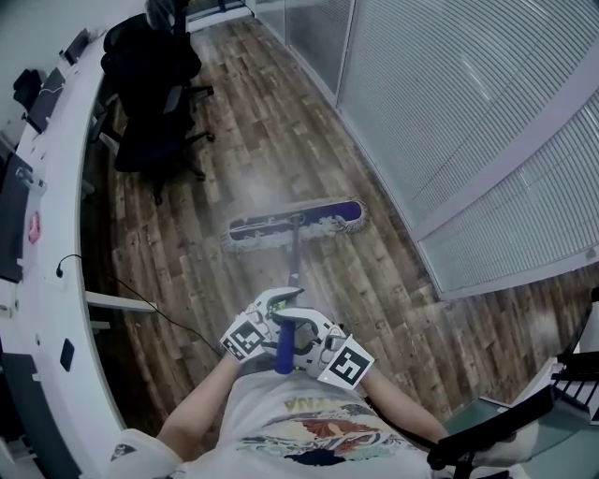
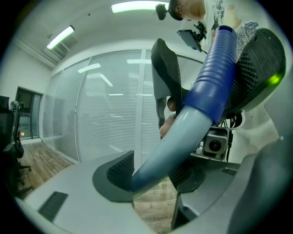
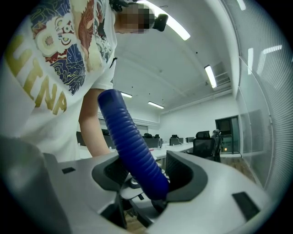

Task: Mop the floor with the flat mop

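You have one mop (image 1: pixel 298 222), head flat on the floor (image 1: pixel 281 140), midway between desk (image 1: pixel 47 281) and glass wall (image 1: pixel 449 112). Both your grippers clamp it: left gripper (image 2: pixel 151 176) on the pale shaft (image 2: pixel 183 137), right gripper (image 3: pixel 146 176) on the blue grip (image 3: pixel 132 146).

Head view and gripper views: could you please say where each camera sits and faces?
Head view: on the head, steeply down at brown plank floor, blue flat mop head; forearms show.
Left gripper view: on left gripper, facing white slatted blinds, gripping pale grey pole; white printed T-shirt above.
Right gripper view: on right gripper, facing that T-shirt and forearm.
Shared: gripper views both show ribbed blue handle grip.
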Available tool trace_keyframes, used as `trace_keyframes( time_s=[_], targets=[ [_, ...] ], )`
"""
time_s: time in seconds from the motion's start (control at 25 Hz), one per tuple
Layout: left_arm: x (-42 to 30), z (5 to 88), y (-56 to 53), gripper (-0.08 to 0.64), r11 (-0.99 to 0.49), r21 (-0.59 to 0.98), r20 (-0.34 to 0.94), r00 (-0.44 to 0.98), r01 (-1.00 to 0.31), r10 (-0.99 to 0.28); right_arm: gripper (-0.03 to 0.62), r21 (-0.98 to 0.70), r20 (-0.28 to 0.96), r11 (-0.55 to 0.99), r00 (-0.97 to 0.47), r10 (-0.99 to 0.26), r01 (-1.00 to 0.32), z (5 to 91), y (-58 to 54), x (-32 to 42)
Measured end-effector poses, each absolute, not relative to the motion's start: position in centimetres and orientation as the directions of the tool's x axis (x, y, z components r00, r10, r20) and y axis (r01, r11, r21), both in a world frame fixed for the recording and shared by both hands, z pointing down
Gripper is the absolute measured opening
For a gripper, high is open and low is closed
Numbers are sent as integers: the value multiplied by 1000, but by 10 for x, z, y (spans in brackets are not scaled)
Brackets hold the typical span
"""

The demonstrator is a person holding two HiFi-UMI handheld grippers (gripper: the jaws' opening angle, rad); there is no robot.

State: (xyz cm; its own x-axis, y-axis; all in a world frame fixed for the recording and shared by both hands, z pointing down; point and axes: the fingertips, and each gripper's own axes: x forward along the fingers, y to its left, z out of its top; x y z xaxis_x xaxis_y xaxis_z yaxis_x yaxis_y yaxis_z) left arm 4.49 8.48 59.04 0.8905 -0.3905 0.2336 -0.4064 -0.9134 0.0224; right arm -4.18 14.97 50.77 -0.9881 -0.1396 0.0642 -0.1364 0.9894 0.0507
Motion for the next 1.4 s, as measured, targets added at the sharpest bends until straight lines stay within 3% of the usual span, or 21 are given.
trace_keyframes(
  time_s=[0.72, 1.12, 1.4],
  targets=[
    [-39, 569, -223, 192, -931, 51, 221, 913, -362, -343, 232, 97, 28, 974, -977, -209, -206, 481, -166, -131],
    [-23, 578, -362, 192, -937, 31, 245, 911, -349, -331, 232, 92, 58, 975, -977, -207, -201, 494, -304, -113],
    [10, 573, -490, 192, -932, 35, 264, 903, -361, -339, 232, 75, -65, 975, -977, -204, -209, 475, -433, -80]
  ],
)
